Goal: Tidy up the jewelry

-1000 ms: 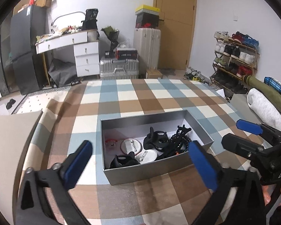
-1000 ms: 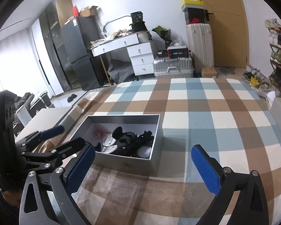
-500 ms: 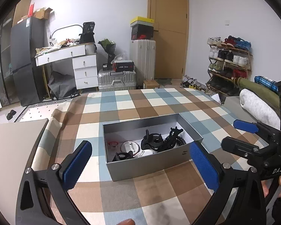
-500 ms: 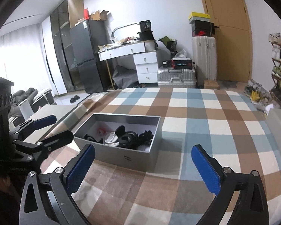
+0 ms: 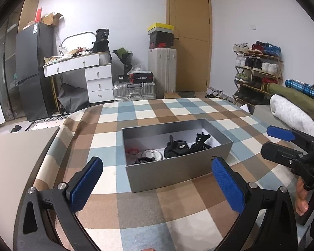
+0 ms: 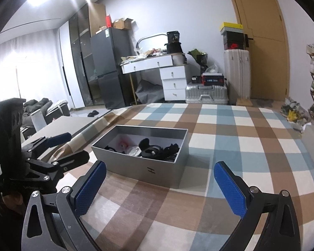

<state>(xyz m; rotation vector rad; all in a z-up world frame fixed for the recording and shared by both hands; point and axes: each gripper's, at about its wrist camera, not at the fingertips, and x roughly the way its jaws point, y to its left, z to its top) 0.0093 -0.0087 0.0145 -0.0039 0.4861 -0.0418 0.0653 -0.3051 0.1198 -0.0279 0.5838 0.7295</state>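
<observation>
Right, both grippers hang above the checked cloth w/ nothing between the pads. Left gripper (image 5: 157, 179) is spread wide, near side of the grey box (image 5: 178, 173) showing between its blue pads. Right gripper (image 6: 161, 185) is likewise released, box ahead and a bit left of centre in its view. Each gripper is well short of the box, no contact.

Jewelry sits inside the box, on its white lining, box resting on the cloth-covered surface (image 5: 173, 209). Contents bunch toward the middle: black claw-type clips (image 5: 175, 147), a spiky black piece (image 5: 201, 140) towards the right end, a round white-silver disc (image 5: 151, 154), a small red item (image 5: 133, 151) at the left. What each bit is exactly, hard to tell at this res.

Handling, as a guess: all small and light, so weight is no issue. Clips look like stiff plastic, prongs could snag neighbours or snap if squeezed across the teeth, so take by the solid back/hinge. Disc is flat and prob. smooth; pinch by the rim. Pieces overlap, so lifting one may drag another. Box walls are thin card-like sheet: easy to shove on the cloth, approx. from above rather than over the wall at an angle.
</observation>
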